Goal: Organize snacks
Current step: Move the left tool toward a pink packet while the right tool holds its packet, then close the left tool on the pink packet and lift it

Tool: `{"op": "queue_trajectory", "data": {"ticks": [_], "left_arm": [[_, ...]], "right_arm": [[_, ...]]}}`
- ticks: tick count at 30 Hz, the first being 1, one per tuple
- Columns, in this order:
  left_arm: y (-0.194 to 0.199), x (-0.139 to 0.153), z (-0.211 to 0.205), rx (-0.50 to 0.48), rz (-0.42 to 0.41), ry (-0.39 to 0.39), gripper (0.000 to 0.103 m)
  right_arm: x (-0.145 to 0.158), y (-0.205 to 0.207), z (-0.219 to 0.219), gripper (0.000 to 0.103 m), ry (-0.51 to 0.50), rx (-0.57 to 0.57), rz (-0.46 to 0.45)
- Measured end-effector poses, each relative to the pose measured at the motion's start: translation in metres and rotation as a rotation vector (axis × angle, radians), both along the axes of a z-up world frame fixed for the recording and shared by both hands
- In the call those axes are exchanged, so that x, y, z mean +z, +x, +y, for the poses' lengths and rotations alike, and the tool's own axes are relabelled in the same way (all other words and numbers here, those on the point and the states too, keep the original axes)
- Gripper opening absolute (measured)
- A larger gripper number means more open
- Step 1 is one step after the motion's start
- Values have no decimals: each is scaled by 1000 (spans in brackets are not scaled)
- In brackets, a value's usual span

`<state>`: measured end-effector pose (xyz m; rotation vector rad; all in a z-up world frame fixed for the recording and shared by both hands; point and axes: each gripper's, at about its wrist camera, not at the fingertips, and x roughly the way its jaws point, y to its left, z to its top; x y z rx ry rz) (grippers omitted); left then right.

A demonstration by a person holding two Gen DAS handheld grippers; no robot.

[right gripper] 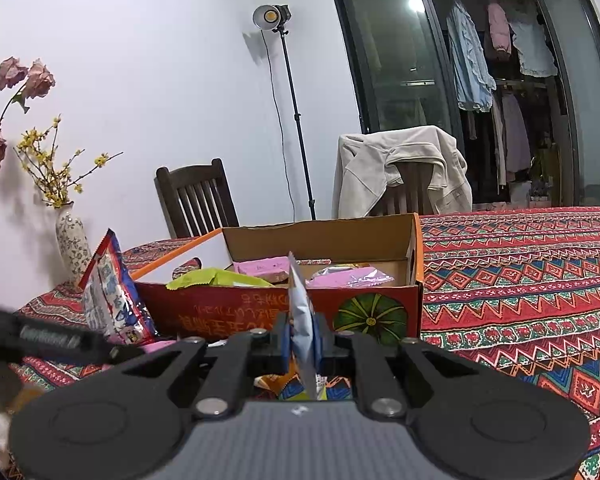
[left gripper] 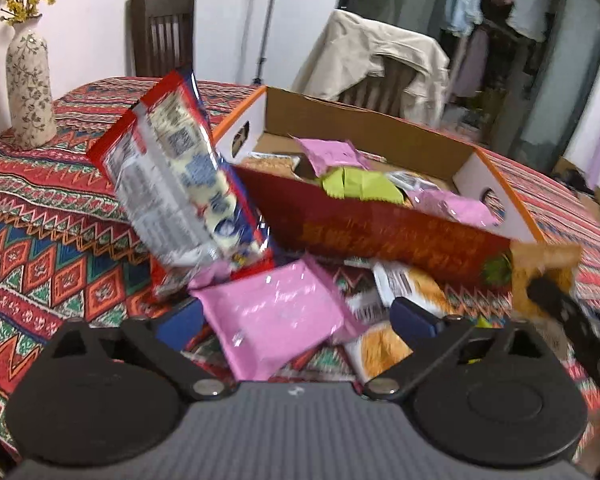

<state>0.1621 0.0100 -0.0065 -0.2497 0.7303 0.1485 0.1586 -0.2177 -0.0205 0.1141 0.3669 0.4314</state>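
Note:
A red cardboard box (left gripper: 380,236) holds pink and green snack packets; it also shows in the right wrist view (right gripper: 228,312). My left gripper (left gripper: 296,320) is open over a pink packet (left gripper: 272,316) lying on the tablecloth before the box. A red and white snack bag (left gripper: 180,184) leans upright by the box's left end and also shows in the right wrist view (right gripper: 112,300). Orange packets (left gripper: 384,348) lie beside the pink one. My right gripper (right gripper: 302,334) is shut on a thin silver-blue packet (right gripper: 302,320), held edge-on in front of the box.
A flowered vase (left gripper: 28,88) stands at the table's far left. Dark wooden chairs (right gripper: 196,200) stand behind the table, one draped with a beige jacket (right gripper: 400,164). A light stand (right gripper: 288,100) is at the wall. Patterned tablecloth (right gripper: 520,280) stretches to the right.

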Motion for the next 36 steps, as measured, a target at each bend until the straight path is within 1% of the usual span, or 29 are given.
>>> {"op": "queue_trajectory", "data": {"ticks": [4,7,11,16,20,23,30,33,35,36], "left_arm": [[26,-3,-6,67,69,-11,103],[36,-9,-11,126,93,25,103],[41,-17,-14,170,123,58,103],[37,-22,-15,212,134,87,103],[30,-26,-10,218,145,77,103],[29,-30,-1,229,161,40,103],[22,-31,-3,195,149,70,103],[15,-32,-4,157,129,96,99],[9,-32,-4,142,116,105,91],[6,-31,-3,133,112,100,90]], "right_arm": [[0,0,-1,11,6,2,1],[0,0,-1,11,8,5,0],[1,0,-1,11,10,9,-1],[1,0,-1,11,10,8,-1],[1,0,-1,11,10,6,0],[1,0,-1,11,10,6,0],[1,1,-2,11,9,-2,2],[0,1,-1,11,5,-4,-1],[0,0,-1,11,1,-5,-8],[0,0,-1,11,1,-3,-11]]}}
